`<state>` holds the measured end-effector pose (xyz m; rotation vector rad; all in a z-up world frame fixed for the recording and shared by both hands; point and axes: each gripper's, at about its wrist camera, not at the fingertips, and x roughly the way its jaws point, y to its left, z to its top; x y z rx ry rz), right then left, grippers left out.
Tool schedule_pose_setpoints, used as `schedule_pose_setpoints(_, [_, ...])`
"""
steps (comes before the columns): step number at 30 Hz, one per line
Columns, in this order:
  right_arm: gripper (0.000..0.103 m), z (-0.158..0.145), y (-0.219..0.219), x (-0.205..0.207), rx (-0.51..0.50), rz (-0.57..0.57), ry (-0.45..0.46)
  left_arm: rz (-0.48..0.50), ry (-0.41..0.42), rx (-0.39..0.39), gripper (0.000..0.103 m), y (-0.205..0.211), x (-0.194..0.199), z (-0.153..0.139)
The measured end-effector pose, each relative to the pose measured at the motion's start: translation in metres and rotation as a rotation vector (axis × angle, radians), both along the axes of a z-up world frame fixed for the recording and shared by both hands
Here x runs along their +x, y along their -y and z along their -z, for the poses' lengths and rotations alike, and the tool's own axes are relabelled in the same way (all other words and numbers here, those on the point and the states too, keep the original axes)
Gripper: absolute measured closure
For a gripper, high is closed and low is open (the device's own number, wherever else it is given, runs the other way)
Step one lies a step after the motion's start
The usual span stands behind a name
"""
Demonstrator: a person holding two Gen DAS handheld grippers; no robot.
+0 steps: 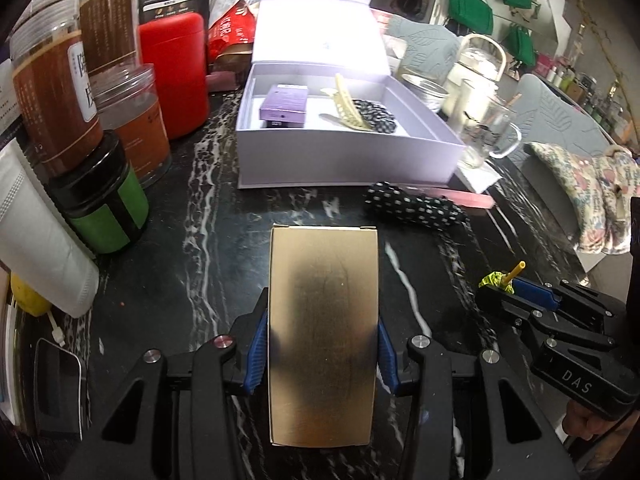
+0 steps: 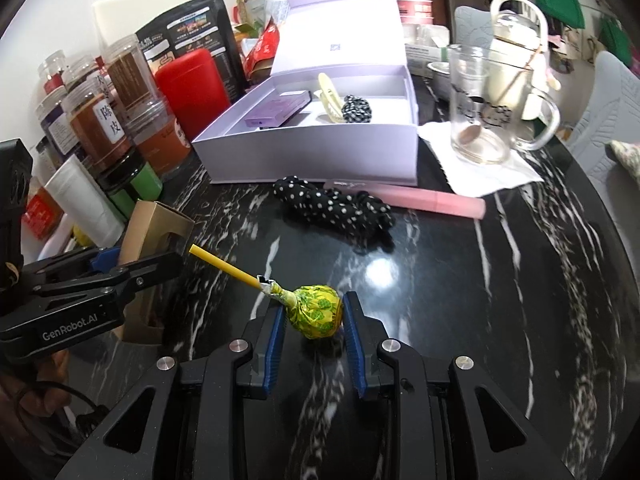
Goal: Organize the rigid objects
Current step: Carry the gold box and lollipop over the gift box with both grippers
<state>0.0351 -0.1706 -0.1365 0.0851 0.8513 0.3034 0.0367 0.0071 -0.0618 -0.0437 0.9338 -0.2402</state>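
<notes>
Marble table [image 2: 440, 280]: lollipop [image 2: 318, 312] between right jaws, gold box [image 1: 323, 332] between left.

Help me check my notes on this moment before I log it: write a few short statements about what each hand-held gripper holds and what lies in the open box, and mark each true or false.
1. The left hand-held gripper is shut on the gold box. True.
2. The right hand-held gripper holds a pink tube. False: its fingers flank the green-wrapped lollipop; the pink tube lies on the table.
3. The lavender box is closed. False: its lid stands open.
4. A purple carton and a yellow hair clip lie inside the lavender box. True.
5. The glass mug sits inside the lavender box. False: it stands beside it on a white napkin.
</notes>
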Motion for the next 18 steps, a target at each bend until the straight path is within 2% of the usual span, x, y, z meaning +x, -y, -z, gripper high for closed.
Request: schedule_pose_setpoints(18, [0.075,-0.015,0.021,-0.057,0.029,0.054,0.05,0.083,0.047,-0.016,0.058,0.029,-0.03,-0.028])
